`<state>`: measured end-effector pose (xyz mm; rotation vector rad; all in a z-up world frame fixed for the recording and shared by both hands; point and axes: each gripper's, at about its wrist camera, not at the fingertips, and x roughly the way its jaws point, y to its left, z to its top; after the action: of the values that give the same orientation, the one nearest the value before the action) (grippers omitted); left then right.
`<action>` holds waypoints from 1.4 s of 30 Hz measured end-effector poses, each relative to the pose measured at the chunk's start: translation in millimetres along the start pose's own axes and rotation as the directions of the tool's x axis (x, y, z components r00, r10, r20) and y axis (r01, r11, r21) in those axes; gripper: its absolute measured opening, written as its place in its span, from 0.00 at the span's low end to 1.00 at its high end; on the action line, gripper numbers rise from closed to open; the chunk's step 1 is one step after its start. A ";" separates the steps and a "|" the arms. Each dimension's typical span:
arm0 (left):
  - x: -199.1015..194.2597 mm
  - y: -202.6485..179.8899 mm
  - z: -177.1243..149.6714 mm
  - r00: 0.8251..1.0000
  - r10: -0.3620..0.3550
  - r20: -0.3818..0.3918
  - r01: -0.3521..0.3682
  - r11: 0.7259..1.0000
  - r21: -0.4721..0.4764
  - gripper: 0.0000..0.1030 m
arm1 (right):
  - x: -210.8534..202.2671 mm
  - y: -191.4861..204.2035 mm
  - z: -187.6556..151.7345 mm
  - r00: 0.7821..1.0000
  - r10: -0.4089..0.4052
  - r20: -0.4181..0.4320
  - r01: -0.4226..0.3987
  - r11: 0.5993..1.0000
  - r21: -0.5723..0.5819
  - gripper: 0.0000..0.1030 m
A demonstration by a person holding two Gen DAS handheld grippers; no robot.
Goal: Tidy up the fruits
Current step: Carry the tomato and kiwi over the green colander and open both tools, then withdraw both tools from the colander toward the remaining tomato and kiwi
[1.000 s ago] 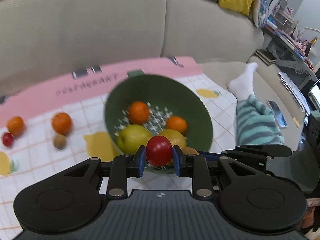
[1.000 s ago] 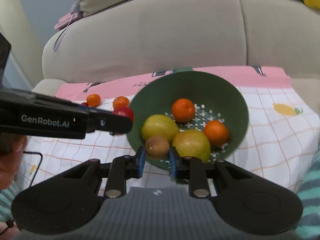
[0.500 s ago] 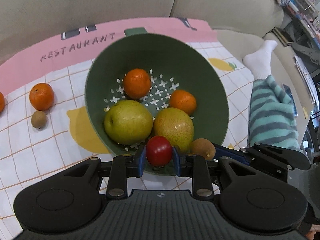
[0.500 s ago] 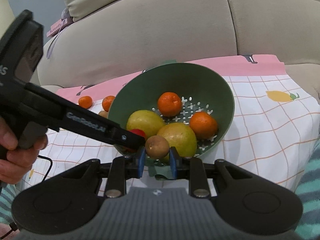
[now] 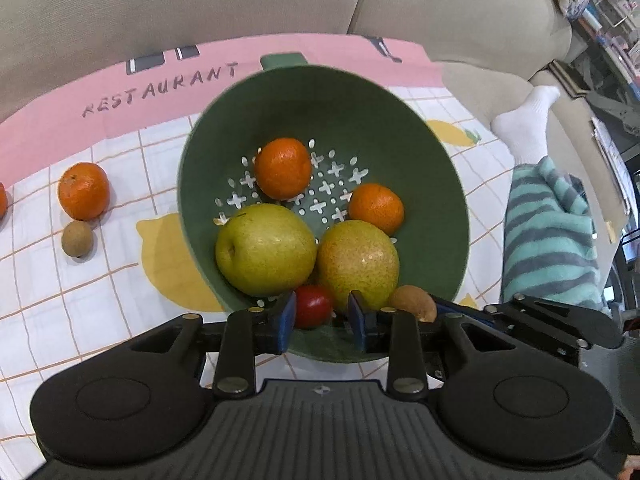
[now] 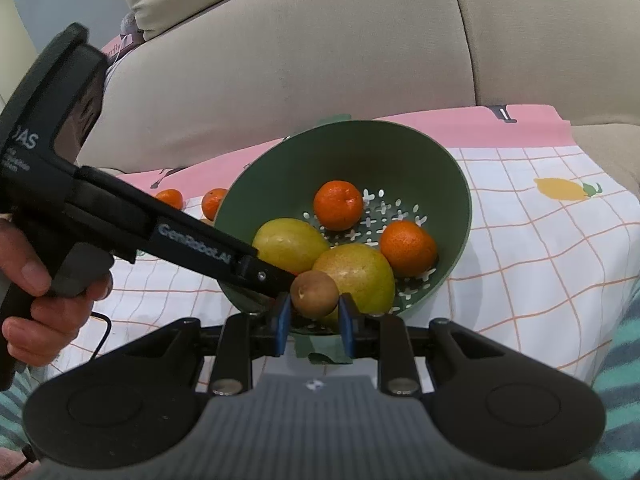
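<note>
The green colander [image 5: 432,152] sits on the checked cloth [image 5: 80,280] with two pears [image 5: 266,250] and two mandarins [image 5: 283,168] inside. The left gripper [image 5: 322,312] hangs over its near edge, its jaws opening, and the small red fruit [image 5: 314,306] sits loose between them, low by the pears. Just to its right, the right gripper [image 6: 314,312] is squeezed tight on a brown kiwi [image 6: 315,289], also over the near edge

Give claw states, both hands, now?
Left claw: opening, red fruit between the pads, apparently released.
Right claw: shut on the brown fruit.

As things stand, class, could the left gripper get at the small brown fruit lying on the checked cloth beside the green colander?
Probably yes: small brown fruit lies uncovered on cloth, and left gripper is opening around a red fruit.
</note>
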<state>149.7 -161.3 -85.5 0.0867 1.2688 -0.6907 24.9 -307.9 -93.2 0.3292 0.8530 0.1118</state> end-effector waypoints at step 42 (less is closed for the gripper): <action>-103.0 42.9 -67.1 0.944 0.191 0.269 -0.168 0.980 -0.105 0.49 | 2.9 34.1 15.4 0.999 -0.032 -0.011 0.033 0.996 0.084 0.45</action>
<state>102.2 -54.5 -28.1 0.0366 1.0018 -0.4744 39.6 -278.8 -74.7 0.3934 0.8741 0.0476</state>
